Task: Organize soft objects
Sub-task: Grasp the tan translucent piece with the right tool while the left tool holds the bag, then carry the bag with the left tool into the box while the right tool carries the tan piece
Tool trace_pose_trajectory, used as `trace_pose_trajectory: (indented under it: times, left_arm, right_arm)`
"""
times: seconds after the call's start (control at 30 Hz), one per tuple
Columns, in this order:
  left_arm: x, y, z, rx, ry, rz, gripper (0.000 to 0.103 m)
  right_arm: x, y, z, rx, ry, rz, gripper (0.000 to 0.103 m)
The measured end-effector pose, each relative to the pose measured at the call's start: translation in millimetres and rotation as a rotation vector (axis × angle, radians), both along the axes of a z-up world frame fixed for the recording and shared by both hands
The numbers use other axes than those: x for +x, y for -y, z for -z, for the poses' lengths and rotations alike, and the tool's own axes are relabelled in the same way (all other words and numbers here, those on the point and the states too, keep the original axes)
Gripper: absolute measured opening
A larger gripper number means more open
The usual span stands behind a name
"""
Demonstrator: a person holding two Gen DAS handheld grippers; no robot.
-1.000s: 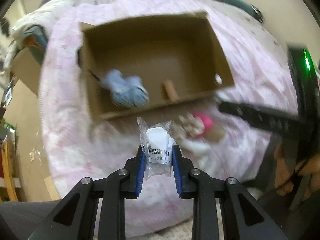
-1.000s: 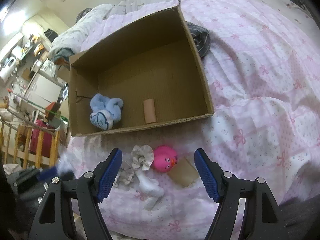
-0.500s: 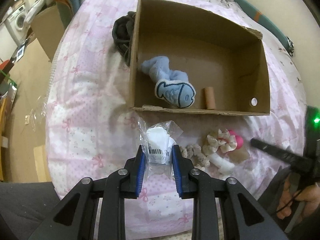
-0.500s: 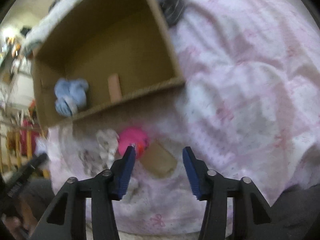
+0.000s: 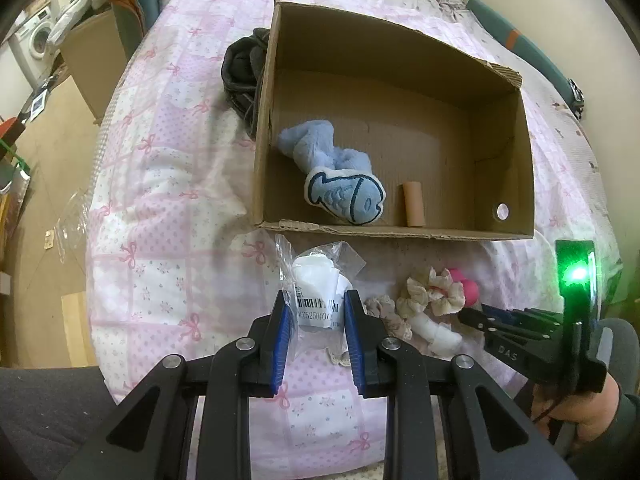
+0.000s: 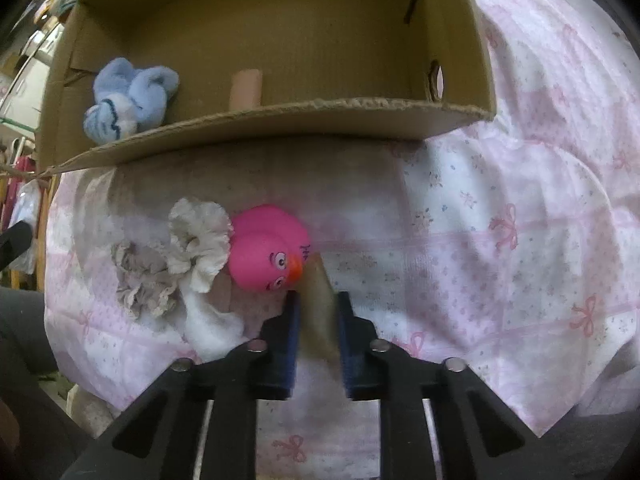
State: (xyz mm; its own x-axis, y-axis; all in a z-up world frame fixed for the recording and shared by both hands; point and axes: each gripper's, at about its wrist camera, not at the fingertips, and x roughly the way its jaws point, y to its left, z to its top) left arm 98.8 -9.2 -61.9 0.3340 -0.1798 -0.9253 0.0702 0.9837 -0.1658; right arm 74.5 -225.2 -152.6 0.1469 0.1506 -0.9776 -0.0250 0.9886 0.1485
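Two grippers (image 5: 316,304) (image 6: 316,300), perhaps two scrunchies (image 6: 172,258)

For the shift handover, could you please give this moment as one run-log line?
left gripper: shut on clear plastic packet | right gripper: closed around tan cardboard piece beside pink rubber duck | brown cardboard box: blue plush fish inside

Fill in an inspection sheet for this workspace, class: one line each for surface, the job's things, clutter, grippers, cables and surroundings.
Surface: pink patterned quilt on a bed.
Job's things: cardboard box holds a blue fish plush and a tan tube; frilly scrunchies and pink rubber duck lie in front of it.
Clutter: dark bundle left of the box.
Grippers: left gripper shut on a bagged white item; right gripper closed around a tan piece by the duck.
Cables: nothing seen.
Surroundings: washing machine, another box on the floor.
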Motion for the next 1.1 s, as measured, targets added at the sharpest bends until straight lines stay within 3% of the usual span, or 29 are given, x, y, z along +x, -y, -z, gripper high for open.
trace_pose_trajectory:
  times: [0.17, 0.3, 0.73, 1.1]
  left_arm:
    - [0.3, 1.4, 0.2, 0.031, -0.001, 0.003, 0.023]
    - [-0.9, 1.5, 1.1, 0.042, -0.005, 0.004, 0.023]
    - [-4.4, 7.8, 3.2, 0.120, 0.019, 0.002, 0.023]
    - [-6.5, 11.4, -13.8, 0.122, 0.077, -0.013, 0.023]
  right_arm:
    - [-19.3, -2.3, -29.6, 0.066, 0.041, 0.006, 0.012]
    - [-37.8, -3.4, -62.0, 0.142, 0.156, 0.011, 0.011]
    - [-36.1, -2.2, -71.9, 0.230, 0.226, -0.001, 0.011]
    - [-35.1, 4.6, -121.8, 0.350, 0.378, -0.002, 0.011]
